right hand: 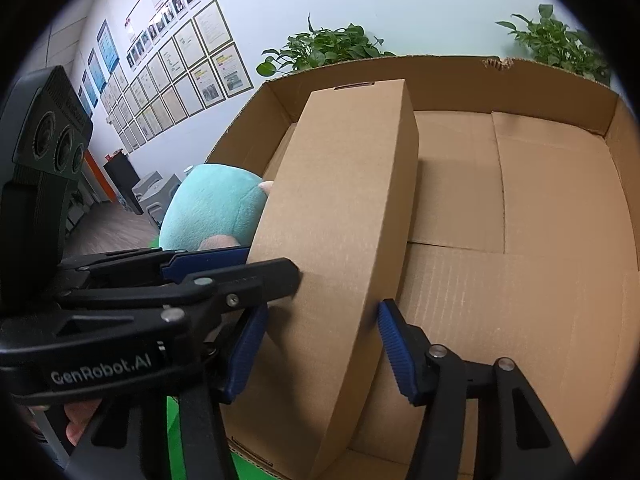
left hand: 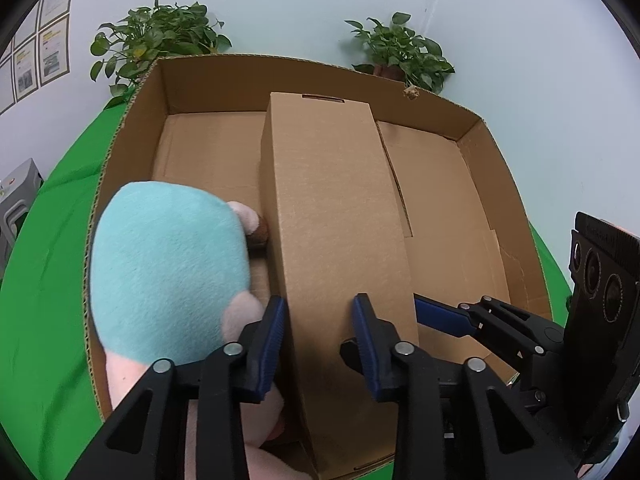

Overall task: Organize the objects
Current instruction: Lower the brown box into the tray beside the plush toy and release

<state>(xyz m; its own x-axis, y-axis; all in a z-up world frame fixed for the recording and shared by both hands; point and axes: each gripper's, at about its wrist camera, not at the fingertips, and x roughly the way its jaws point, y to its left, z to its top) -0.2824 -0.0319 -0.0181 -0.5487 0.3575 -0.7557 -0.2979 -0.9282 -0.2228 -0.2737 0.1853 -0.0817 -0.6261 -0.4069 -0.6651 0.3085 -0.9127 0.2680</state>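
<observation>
Both claws straddled the near end of one long box: the left claw [left hand: 320,336] stood with its blue-padded fingers spread over the box's top face, apparently not touching it, and the right claw [right hand: 320,356] stood wide with one pad on each side of the box's near end; whether those pads pressed the cardboard I could not tell. Each claw showed in the other's view, the right one [left hand: 460,320] reaching in from the side, the left one [right hand: 224,272] lying across the box's left face.

That box [left hand: 340,220] was plain brown cardboard, long and narrow, closed, with a slot in its far end flap. It stood lengthwise inside a big open carton [left hand: 132,140], running from the near wall to the far wall and splitting the floor into two bays.

Left of the box, pressed against it, sat a plush toy [left hand: 168,272], turquoise with pale pink parts and a brown bit.

Under the carton lay a green surface [left hand: 48,280]. Beyond its far wall stood two leafy plants [left hand: 160,36] [left hand: 400,48] against a pale wall, with framed papers [right hand: 188,76] hung to the left.
</observation>
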